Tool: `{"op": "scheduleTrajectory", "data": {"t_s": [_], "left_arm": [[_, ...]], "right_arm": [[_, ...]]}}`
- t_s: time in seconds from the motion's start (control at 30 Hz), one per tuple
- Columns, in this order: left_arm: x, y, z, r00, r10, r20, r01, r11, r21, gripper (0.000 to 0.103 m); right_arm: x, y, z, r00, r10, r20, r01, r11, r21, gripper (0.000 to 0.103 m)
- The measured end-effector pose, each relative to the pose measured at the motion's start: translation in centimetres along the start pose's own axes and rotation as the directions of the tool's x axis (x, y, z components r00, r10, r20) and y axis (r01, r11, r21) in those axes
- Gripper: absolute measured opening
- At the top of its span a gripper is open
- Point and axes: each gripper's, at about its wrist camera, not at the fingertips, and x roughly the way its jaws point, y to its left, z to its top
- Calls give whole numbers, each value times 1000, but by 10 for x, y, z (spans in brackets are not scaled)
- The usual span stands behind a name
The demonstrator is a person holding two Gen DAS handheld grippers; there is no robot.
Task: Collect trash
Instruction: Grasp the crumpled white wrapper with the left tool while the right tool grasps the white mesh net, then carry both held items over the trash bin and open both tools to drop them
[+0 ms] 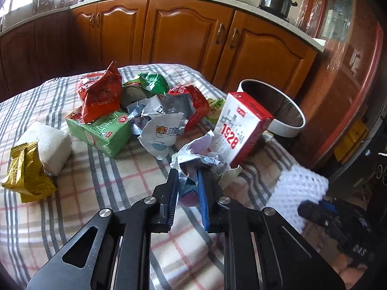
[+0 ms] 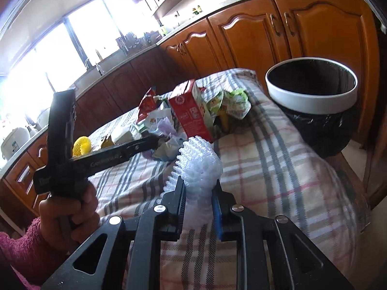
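1. Two grippers are each closed on one piece of trash. The left gripper (image 1: 188, 177) has its black and blue fingers pinching a crumpled white and lilac paper wrapper (image 1: 200, 159), which lies on the checked cloth of the table (image 1: 116, 183) just in front of the pile. The right gripper (image 2: 198, 188) pinches a white foam fruit net (image 2: 200, 164) low on its body, so most of the net stands above the pads.
2. To do this step well, I think both hands should lift straight up before they travel, because the wrapper touches the upright red and white carton marked 1928 (image 1: 241, 128) and a sideways pull may tip it.
3. The net is soft and springy; the grip should be kept firm until it is over the opening, otherwise it may slip out.
4. The round bin with a white rim and black liner (image 2: 312, 96) stands beside the far corner of the table, near the carton. In my judgement the right hand should go first, as it seems the nearer one, and the left hand should follow, so the two tools do not cross.
5. Count of what I can see: two grippers, one bin, one red and white carton, one green carton (image 1: 104, 130), one white foam block (image 1: 52, 145), one gold foil packet (image 1: 26, 174), one yellow net ball (image 2: 82, 146), one white foam net, and about two red foil bags (image 1: 101, 94). The other crumpled wrappers in the pile overlap too much for a sure number.
6. Most of the trash is still on the table, so the task looks to be at an early stage.
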Motion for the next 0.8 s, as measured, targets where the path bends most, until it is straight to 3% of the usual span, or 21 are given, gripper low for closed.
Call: {"op": "scheduleTrajectory", "data": {"t_s": [0.33,0.8], "left_arm": [[-40,-31,8,994,-80,72,76,995,57,14],[-16,-96,48,983,-166,80,150,973,176,14]], "right_arm": [[-28,-15,21,994,-50,95,49,999,8,20],[-53,-58,55,972,-160,172,155,987,43,20]]}}
